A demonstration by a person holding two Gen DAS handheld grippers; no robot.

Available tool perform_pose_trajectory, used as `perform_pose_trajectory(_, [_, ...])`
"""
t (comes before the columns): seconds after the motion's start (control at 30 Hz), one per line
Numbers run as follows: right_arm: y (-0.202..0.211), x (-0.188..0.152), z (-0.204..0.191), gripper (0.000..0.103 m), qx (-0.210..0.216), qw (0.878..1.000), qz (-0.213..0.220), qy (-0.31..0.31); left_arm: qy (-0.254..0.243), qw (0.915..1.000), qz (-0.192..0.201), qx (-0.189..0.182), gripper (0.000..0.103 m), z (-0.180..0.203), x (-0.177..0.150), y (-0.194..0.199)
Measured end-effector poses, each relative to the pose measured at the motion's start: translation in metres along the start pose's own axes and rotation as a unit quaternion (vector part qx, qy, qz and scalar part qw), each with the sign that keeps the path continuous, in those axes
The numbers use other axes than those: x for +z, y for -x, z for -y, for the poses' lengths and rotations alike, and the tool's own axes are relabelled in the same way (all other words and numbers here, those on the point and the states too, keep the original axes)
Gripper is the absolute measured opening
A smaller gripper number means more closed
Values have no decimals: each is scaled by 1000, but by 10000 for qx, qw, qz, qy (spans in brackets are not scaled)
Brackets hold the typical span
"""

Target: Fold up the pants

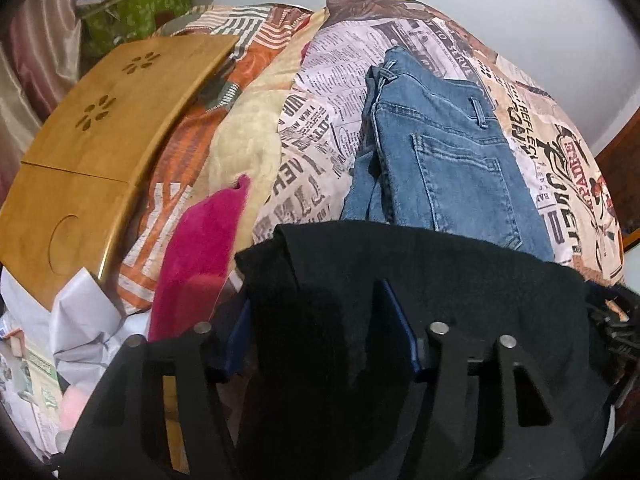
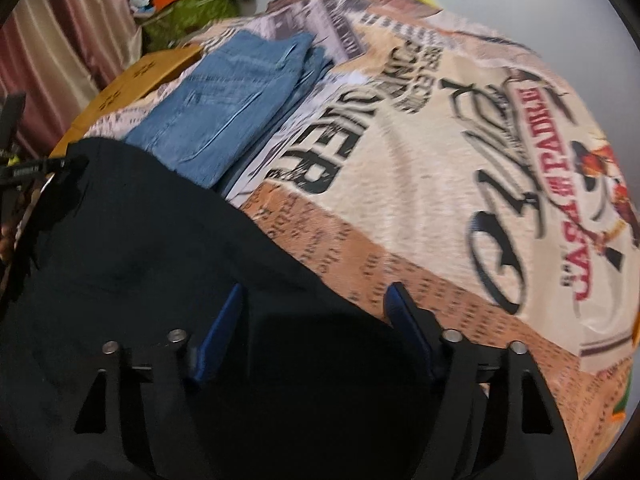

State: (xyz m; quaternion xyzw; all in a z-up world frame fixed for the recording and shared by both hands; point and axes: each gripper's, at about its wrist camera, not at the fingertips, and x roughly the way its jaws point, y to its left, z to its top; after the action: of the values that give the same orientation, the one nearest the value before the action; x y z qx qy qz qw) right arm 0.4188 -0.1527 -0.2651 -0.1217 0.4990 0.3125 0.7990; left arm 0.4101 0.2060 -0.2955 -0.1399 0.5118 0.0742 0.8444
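Black pants point(image 1: 440, 280) lie on the printed bedspread point(image 1: 320, 92) right in front of both grippers; they also fill the lower left of the right wrist view point(image 2: 160, 260). My left gripper point(image 1: 316, 304) is open, its blue-padded fingers point(image 1: 394, 320) wide apart with black cloth between them. My right gripper point(image 2: 316, 312) is open too, its fingers point(image 2: 404, 320) spread over the black cloth's edge. A folded pair of blue jeans point(image 1: 440, 152) lies on the bed beyond the black pants, and shows in the right wrist view point(image 2: 224, 100).
A wooden lap desk point(image 1: 100, 152) stands at the left of the bed. A pink cloth point(image 1: 196, 256), a cream blanket point(image 1: 244, 148) and white cloth point(image 1: 80, 320) lie beside it. A green box with clutter point(image 1: 140, 8) stands by the curtain point(image 2: 60, 52).
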Motion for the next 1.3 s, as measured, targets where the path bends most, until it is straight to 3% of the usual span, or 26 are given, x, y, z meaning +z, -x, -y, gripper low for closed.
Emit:
perform_pose_trajectory(0.1, [0, -3, -5, 54, 9, 9999, 133, 29, 32, 9999, -99, 6, 39, 0, 4, -5])
perform_pose_trajectory(0.2, [1, -4, -12, 29, -3, 9997, 214, 102, 27, 10000, -54, 5, 23, 2, 3, 1])
perform_pose_trajectory(0.23, [1, -5, -16, 17, -34, 9996, 233, 173, -2, 10000, -27, -12, 20, 4, 2, 4])
perform_pose_trajectory(0.33, [2, -6, -26, 7, -341, 9981, 291, 422, -190, 9996, 149, 150, 18, 14, 0, 18])
perform_pose_trajectory(0.5, [14, -1, -26, 4, -606, 9959, 500, 443, -420, 9980, 406, 240, 16, 24, 3, 44])
perform_pose_trajectory(0.67, [46, 18, -21, 3, -889, 9899, 1056, 321, -401, 9964, 727, 185, 16, 27, 18, 71])
perform_pose_trajectory(0.9, [87, 31, -28, 2, -918, 9837, 1524, 256, -479, 9932, 1058, 77, 16, 35, 22, 105])
perform_pose_trajectory(1.3, [145, -29, -78, 2, -574, 9840, 1638, 400, -546, 9913, 1194, -7, 16, 26, -25, 157])
